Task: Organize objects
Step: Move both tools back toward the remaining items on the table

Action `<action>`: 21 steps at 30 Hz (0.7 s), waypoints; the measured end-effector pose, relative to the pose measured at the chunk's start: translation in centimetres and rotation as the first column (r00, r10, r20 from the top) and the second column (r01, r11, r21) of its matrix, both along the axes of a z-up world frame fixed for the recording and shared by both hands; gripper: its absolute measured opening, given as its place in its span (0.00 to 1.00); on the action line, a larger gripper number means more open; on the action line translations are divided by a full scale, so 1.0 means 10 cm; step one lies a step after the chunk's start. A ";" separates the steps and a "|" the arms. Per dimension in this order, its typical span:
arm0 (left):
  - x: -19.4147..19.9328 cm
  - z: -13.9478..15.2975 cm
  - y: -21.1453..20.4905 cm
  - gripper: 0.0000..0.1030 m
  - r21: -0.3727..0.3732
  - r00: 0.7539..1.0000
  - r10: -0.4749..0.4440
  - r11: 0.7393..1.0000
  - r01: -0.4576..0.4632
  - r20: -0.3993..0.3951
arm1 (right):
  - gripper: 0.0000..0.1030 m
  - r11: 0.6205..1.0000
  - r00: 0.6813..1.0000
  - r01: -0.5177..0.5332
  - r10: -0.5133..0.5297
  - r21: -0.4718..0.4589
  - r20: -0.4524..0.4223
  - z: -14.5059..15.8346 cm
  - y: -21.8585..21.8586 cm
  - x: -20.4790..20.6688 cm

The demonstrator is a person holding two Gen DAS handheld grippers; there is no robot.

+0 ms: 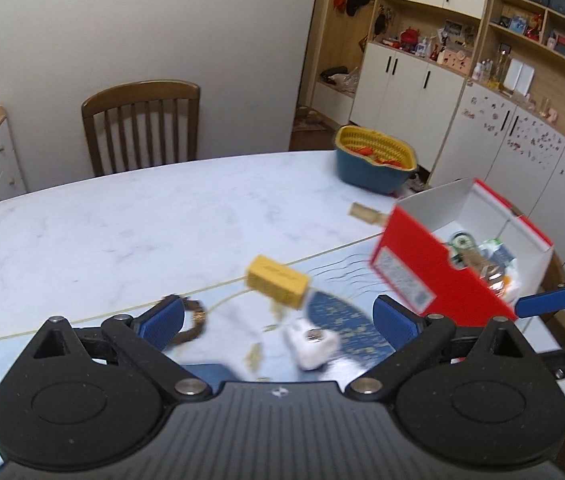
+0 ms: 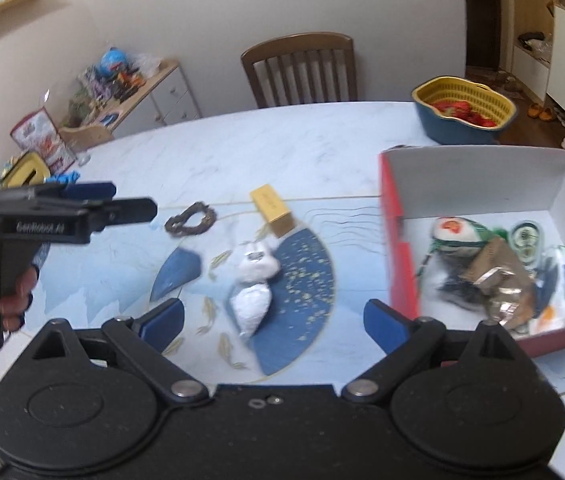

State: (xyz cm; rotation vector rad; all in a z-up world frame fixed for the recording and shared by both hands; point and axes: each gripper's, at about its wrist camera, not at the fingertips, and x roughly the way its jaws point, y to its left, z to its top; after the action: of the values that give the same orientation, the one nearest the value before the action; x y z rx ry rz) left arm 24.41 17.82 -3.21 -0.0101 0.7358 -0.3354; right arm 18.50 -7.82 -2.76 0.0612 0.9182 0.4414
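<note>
A red box (image 2: 398, 240) with a white inside holds several items; it also shows in the left wrist view (image 1: 430, 268). On the table lie a yellow block (image 2: 272, 208) (image 1: 278, 280), a white packet (image 2: 252, 280) (image 1: 312, 342) and a brown bead bracelet (image 2: 190, 220) (image 1: 194, 320). My left gripper (image 1: 278, 318) is open and empty above the packet and block. My right gripper (image 2: 274, 314) is open and empty above the packet, left of the box. The left gripper also shows from the side in the right wrist view (image 2: 114, 204).
A blue and yellow basket (image 2: 464, 108) (image 1: 376, 160) with red items stands at the far right of the marble table (image 1: 122, 224). A wooden chair (image 1: 142, 124) stands behind the table. A blue patterned mat (image 2: 302, 280) lies under the objects. A small beige piece (image 1: 366, 213) lies behind the box.
</note>
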 end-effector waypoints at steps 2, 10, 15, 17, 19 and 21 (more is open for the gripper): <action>0.06 -0.08 0.10 0.98 0.004 1.000 0.005 1.000 -0.005 -0.009 | 0.93 1.000 1.000 -0.014 0.014 -0.016 0.000 -0.04 0.14 0.01; 0.33 -0.49 0.39 0.98 0.027 0.998 0.004 1.000 -0.003 -0.057 | 0.92 0.994 1.000 -0.029 0.028 -0.101 -0.012 -0.31 0.53 0.10; 0.51 -0.73 0.47 0.98 0.067 0.997 0.007 0.998 -0.001 -0.079 | 0.89 0.989 0.999 -0.037 0.034 -0.145 -0.027 -0.51 0.65 0.21; 0.59 -0.83 0.50 0.98 0.077 0.996 0.011 0.997 -0.004 -0.090 | 0.89 0.988 0.999 -0.031 0.026 -0.148 -0.038 -0.58 0.68 0.27; 0.66 -0.93 0.52 0.98 0.084 0.995 0.012 0.996 -0.003 -0.099 | 0.87 0.988 0.999 -0.025 0.018 -0.150 -0.049 -0.66 0.69 0.33; 0.73 -1.02 0.52 0.97 0.089 0.994 0.009 0.996 0.000 -0.109 | 0.86 0.988 0.998 -0.020 0.010 -0.156 -0.062 -0.73 0.72 0.39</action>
State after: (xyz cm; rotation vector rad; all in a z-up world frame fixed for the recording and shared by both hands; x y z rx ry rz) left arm 31.66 23.05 -13.39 0.0541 0.8585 -0.2994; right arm 22.41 -0.64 -10.11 -0.0760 1.0114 0.3814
